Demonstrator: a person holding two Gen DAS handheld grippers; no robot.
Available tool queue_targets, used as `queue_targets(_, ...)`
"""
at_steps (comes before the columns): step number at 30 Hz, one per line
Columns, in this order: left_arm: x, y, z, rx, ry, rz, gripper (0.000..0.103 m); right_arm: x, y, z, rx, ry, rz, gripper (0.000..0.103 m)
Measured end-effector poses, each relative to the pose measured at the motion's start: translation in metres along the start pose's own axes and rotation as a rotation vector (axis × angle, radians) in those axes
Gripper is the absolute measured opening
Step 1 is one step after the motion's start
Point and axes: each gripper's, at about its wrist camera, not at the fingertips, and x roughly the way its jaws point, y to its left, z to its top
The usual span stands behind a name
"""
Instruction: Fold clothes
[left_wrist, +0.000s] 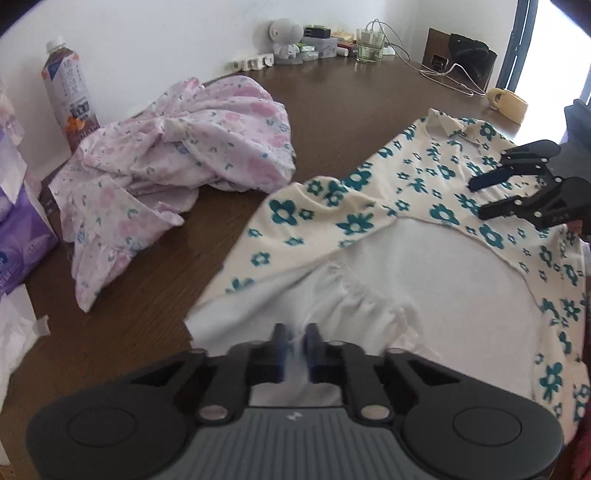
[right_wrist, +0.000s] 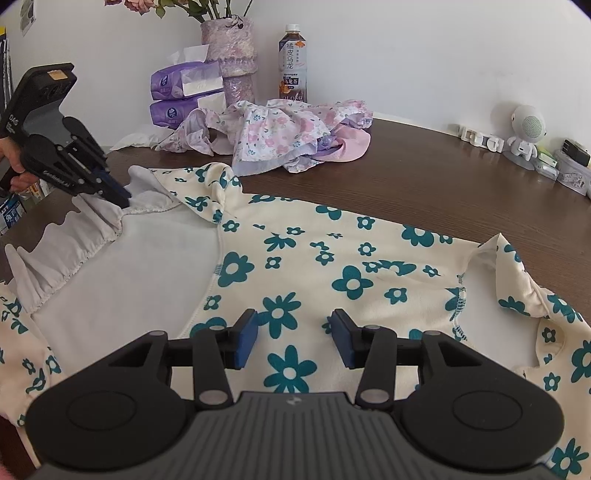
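Note:
A cream garment with teal flowers (left_wrist: 354, 221) (right_wrist: 332, 266) lies spread on the brown table, its white inner side and gathered white hem (left_wrist: 362, 306) (right_wrist: 74, 254) turned up. My left gripper (left_wrist: 295, 341) (right_wrist: 123, 197) is shut on that white gathered hem and lifts it a little. My right gripper (right_wrist: 293, 336) (left_wrist: 480, 197) hovers open just over the flowered chest, nothing between its blue pads. The collar (left_wrist: 458, 127) lies at the far end in the left wrist view.
A crumpled pink floral garment (left_wrist: 177, 155) (right_wrist: 280, 133) lies further back on the table (left_wrist: 332, 107) (right_wrist: 443, 177). A tea bottle (left_wrist: 70, 92) (right_wrist: 293, 62), purple tissue packs (right_wrist: 184, 88), a vase (right_wrist: 232, 55), a small robot figure (right_wrist: 524, 133), a glass (left_wrist: 369, 44) and cables line the wall.

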Motion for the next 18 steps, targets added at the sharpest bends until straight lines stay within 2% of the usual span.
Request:
queue_targets(4,-0.009,-0.020,-0.013,-0.001,0.027,-0.067,0.003,0.000,-0.001,-0.001,-0.002,-0.004,0.001,0.045)
queue_targets(5,-0.011,-0.024,-0.014,0.004,0.030,-0.062,0.003,0.000,-0.001,-0.001,-0.003,-0.004,0.001,0.045)
queue_targets(7,-0.017,-0.027,-0.011,0.015,0.004,-0.004,0.009,0.000,0.000,0.000,-0.005,-0.004,-0.001,0.046)
queue_targets(8,-0.021,-0.027,-0.009,0.014,-0.017,0.028,0.013,0.000,0.000,0.000,-0.006,-0.004,0.000,0.046)
queue_targets(11,-0.024,-0.017,0.000,0.009,-0.070,0.123,0.041,0.000,0.000,-0.001,-0.006,-0.005,0.001,0.046)
queue_targets(12,-0.022,-0.014,0.002,0.015,-0.076,0.152,0.048,-0.001,0.000,-0.001,-0.006,-0.005,0.002,0.046)
queue_targets(13,-0.017,-0.011,0.005,0.027,-0.067,0.175,0.048,0.000,-0.001,-0.001,-0.005,-0.006,0.003,0.046)
queue_targets(16,-0.001,-0.006,0.006,0.058,-0.031,0.170,0.047,0.000,0.000,-0.001,-0.006,-0.008,0.005,0.048)
queue_targets(17,0.003,-0.005,0.005,0.064,-0.024,0.156,0.038,0.000,0.000,-0.001,-0.007,-0.008,0.005,0.048)
queue_targets(18,0.003,-0.005,0.005,0.068,-0.032,0.130,0.010,0.000,0.000,-0.001,-0.008,-0.008,0.006,0.048)
